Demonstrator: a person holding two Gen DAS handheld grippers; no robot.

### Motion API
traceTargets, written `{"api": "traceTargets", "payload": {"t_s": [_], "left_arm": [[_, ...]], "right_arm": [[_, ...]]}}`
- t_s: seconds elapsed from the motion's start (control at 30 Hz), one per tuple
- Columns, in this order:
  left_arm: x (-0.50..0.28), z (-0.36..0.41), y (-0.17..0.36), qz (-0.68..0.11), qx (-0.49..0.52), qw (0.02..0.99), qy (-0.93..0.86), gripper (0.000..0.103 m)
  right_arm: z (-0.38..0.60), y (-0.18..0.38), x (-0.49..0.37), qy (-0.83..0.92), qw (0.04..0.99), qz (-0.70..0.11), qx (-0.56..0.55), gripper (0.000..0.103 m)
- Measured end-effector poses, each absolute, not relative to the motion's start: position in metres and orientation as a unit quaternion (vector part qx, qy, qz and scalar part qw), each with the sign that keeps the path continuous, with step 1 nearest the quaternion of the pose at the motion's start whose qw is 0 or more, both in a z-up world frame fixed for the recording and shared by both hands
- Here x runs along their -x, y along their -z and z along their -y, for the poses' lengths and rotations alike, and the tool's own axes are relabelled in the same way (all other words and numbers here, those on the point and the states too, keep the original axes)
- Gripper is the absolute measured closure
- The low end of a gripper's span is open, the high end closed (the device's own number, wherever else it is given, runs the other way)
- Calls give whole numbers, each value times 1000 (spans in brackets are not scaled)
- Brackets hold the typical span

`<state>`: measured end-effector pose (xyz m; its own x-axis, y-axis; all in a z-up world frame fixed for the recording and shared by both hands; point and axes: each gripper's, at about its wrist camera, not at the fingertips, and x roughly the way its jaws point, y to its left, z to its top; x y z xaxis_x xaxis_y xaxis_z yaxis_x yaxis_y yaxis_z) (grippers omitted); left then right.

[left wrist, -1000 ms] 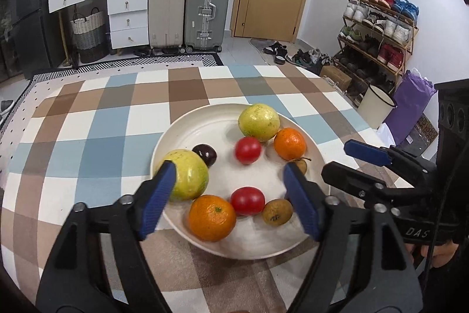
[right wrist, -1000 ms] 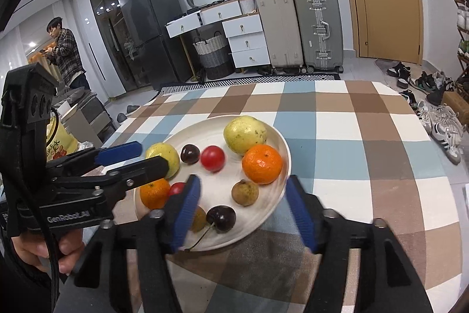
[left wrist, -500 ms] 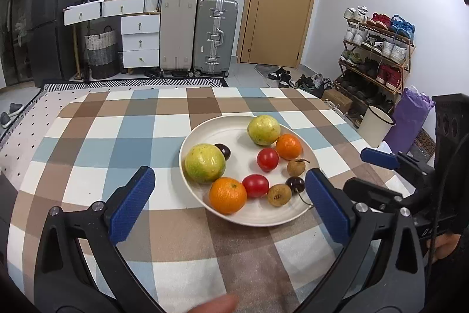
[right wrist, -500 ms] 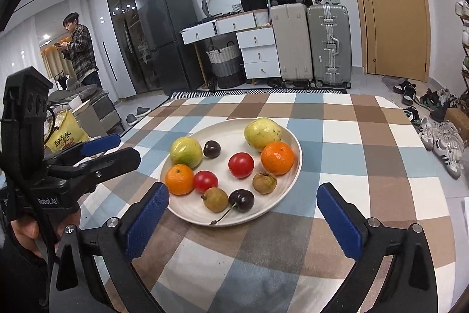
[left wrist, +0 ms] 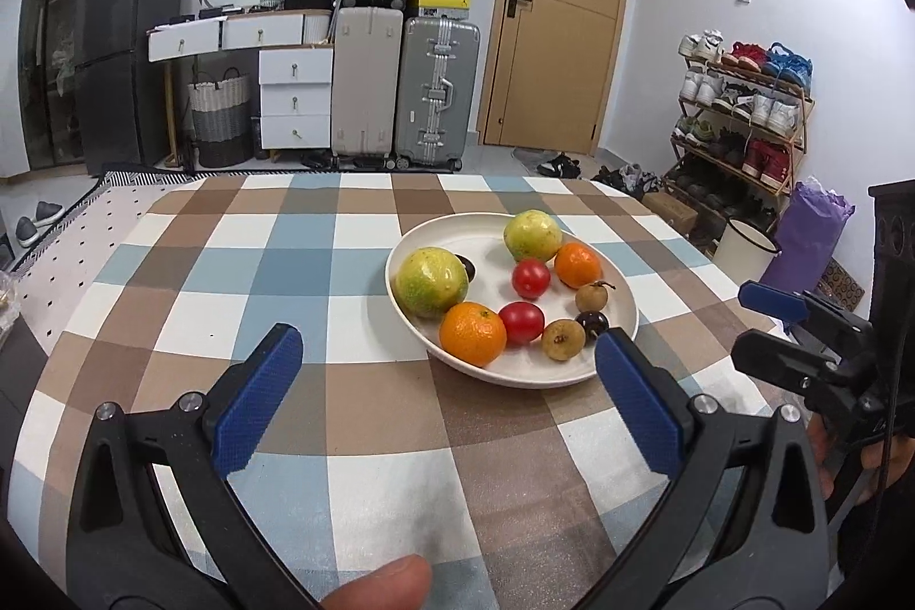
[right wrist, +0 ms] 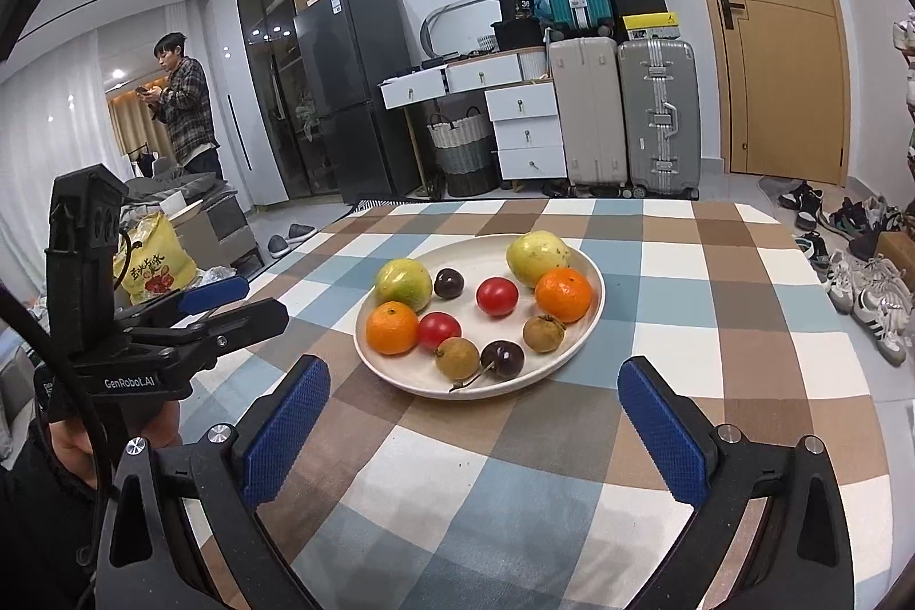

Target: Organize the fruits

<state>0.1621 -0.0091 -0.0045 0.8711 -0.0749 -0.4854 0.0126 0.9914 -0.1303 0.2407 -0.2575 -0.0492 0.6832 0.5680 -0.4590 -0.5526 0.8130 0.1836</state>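
Note:
A white plate (left wrist: 620, 358) (right wrist: 589, 324) sits on the checked tablecloth and holds several fruits: two green guavas (left wrist: 432, 281) (left wrist: 532, 235), two oranges (left wrist: 472, 333) (left wrist: 577, 264), two red tomatoes (left wrist: 520, 322) (left wrist: 530, 278), two brown longans (left wrist: 563, 339), and dark cherries (right wrist: 502, 359). My left gripper (left wrist: 446, 384) is open and empty, held back from the plate's near left. My right gripper (right wrist: 472, 415) is open and empty, in front of the plate. Each gripper also shows at the edge of the other's view (left wrist: 800, 324) (right wrist: 194, 318).
The checked tablecloth (left wrist: 286, 278) covers the table. Suitcases (left wrist: 400, 84), white drawers (left wrist: 294, 95) and a door stand beyond the far edge. A shoe rack (left wrist: 738, 112) is at the right. A person (right wrist: 183, 107) stands far left by a fridge.
Both grippers have opened wide and pulled back from the plate. The plate and its fruits look smaller and farther away. No fruit has moved.

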Motion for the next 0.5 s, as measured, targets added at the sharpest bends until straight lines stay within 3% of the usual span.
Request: {"api": "traceTargets", "payload": {"t_s": [0.5], "left_arm": [[-148, 14, 8, -232, 57, 971, 16, 1]], "right_arm": [[256, 47, -230, -289, 930, -229, 5, 0]]}}
